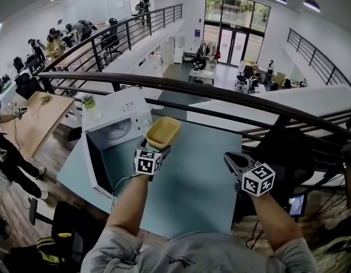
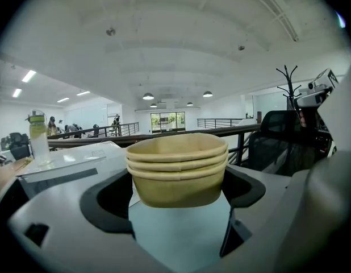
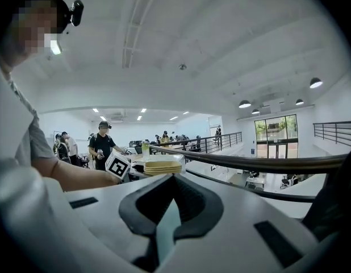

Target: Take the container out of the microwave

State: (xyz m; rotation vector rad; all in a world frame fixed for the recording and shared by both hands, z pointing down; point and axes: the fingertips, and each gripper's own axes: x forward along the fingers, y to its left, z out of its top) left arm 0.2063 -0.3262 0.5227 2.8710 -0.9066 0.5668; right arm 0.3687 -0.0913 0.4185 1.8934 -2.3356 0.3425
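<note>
A tan ribbed paper container [image 1: 163, 132] hangs above the pale blue table [image 1: 204, 181], just right of the white microwave [image 1: 120, 115]. The microwave's door [image 1: 95, 166] stands wide open toward me. My left gripper [image 1: 156, 147] is shut on the container's near side. In the left gripper view the container [image 2: 178, 169] fills the gap between the jaws, with my left gripper [image 2: 178, 193] holding its lower part on both sides. My right gripper [image 1: 229, 159] hovers apart at the right, shut and holding nothing. In the right gripper view, the container [image 3: 162, 166] shows beyond my right gripper [image 3: 174, 182].
A clear bottle with a green cap [image 1: 90, 106] stands on top of the microwave. A dark railing [image 1: 221, 92] runs behind the table over a drop to a lower floor. A black chair [image 1: 286, 152] stands at the right, and people [image 1: 50, 41] are at the far left.
</note>
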